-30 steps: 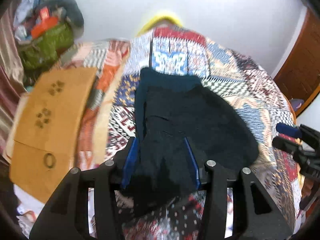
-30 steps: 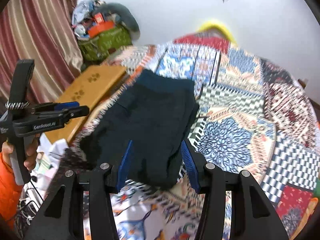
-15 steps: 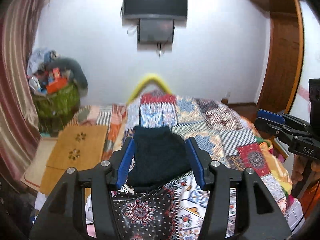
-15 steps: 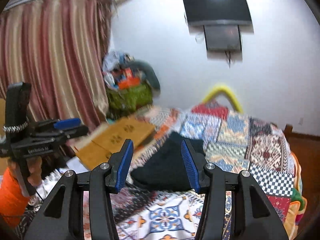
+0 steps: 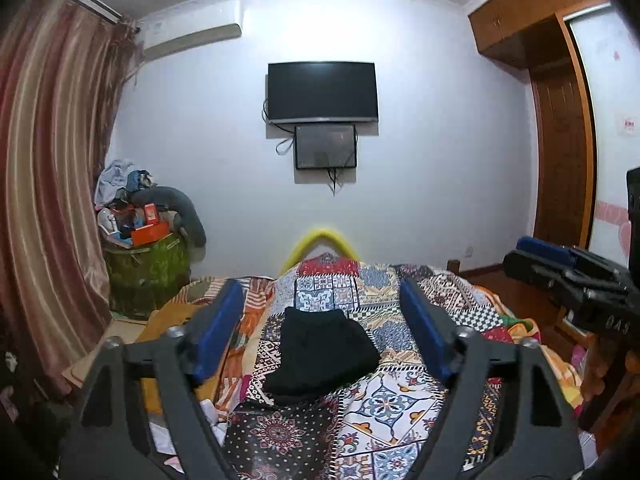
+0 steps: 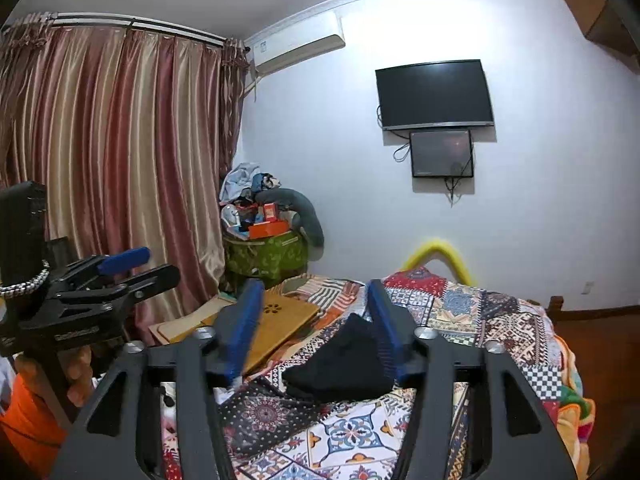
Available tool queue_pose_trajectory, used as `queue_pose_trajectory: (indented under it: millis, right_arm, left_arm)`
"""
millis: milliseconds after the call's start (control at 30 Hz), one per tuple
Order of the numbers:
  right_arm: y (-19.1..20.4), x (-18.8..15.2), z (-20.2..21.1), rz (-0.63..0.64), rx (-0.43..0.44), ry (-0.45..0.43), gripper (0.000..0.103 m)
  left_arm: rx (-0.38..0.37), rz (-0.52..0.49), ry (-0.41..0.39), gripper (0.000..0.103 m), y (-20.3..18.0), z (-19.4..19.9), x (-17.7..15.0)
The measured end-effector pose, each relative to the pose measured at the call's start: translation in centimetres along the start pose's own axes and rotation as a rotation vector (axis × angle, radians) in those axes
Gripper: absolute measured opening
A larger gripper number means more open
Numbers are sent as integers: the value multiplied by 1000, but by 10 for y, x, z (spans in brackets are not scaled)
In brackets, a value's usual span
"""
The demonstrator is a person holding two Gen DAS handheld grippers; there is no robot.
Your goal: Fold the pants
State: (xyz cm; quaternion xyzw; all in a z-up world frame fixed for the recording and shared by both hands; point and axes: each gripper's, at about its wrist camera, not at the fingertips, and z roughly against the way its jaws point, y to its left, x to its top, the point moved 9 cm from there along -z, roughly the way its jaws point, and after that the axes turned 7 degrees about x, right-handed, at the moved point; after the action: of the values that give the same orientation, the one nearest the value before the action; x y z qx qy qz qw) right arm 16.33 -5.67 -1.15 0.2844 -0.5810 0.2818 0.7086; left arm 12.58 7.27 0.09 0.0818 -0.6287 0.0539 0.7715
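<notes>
The dark pants (image 5: 320, 350) lie folded in a compact pile on the patchwork bedspread (image 5: 384, 396); they also show in the right wrist view (image 6: 340, 364). My left gripper (image 5: 322, 320) is open and empty, held back from and above the bed, facing the pile. My right gripper (image 6: 316, 316) is open and empty, also held back, with the pile behind its right finger. Each gripper shows at the edge of the other's view: the right one (image 5: 536, 254) and the left one (image 6: 132, 264).
A wooden lap desk (image 6: 276, 320) lies on the bed's left side. A green hamper heaped with clutter (image 5: 146, 276) stands by the striped curtain (image 6: 120, 168). A TV (image 5: 322, 92) hangs on the far wall. A wooden wardrobe (image 5: 560, 152) is at right.
Both grippers have pulled up and back from the pants, which lay close between the fingers a second ago. The pile stays on the bed, now small and distant.
</notes>
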Motion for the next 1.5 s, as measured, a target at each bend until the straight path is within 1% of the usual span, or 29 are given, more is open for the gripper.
queue_pose_trajectory:
  millis: [33,67,100,133,200,267,367,500,700,1167,1500]
  right_arm:
    - [0,-2,1,0,-16,-8,70]
    - [0,-2,3,3,-27,-14,76]
    - [1,-3,6,5,-39,-22,79]
    - [1,-4,7,7,-52,-25,84]
    - [1,-4,8,0,-67,-32,91]
    - [-1,-5,9,-7,-78,-41,103]
    - [-1,-5,10,-5,-94,-51,103]
    - [-2,-8,13,-10,-98,-52,103]
    - [-1,-16,14,-10,-96,-37,103]
    - [-8,-21,13,-17,-114,-3,103]
    - [-13,-21,16,-38,-119,1,103]
  left_arm:
    - [0,7,-2,90,0,3,-2]
    - [-2,15,-2,92,0,6,-3]
    - [-1,20,-2,98,1,7,-5]
    - [-1,30,-6,102,1,10,-6]
    - [2,40,-13,103,2,11,-7]
    - [15,36,-18,103,3,11,-7]
    - [26,35,-22,103,3,10,-10]
    - [17,44,-16,103,3,8,-14]
    - [8,43,-9,103,0,5,-18]
    - [-11,27,6,103,-7,-6,-25]
    - [-26,28,19,103,-9,-12,-27]
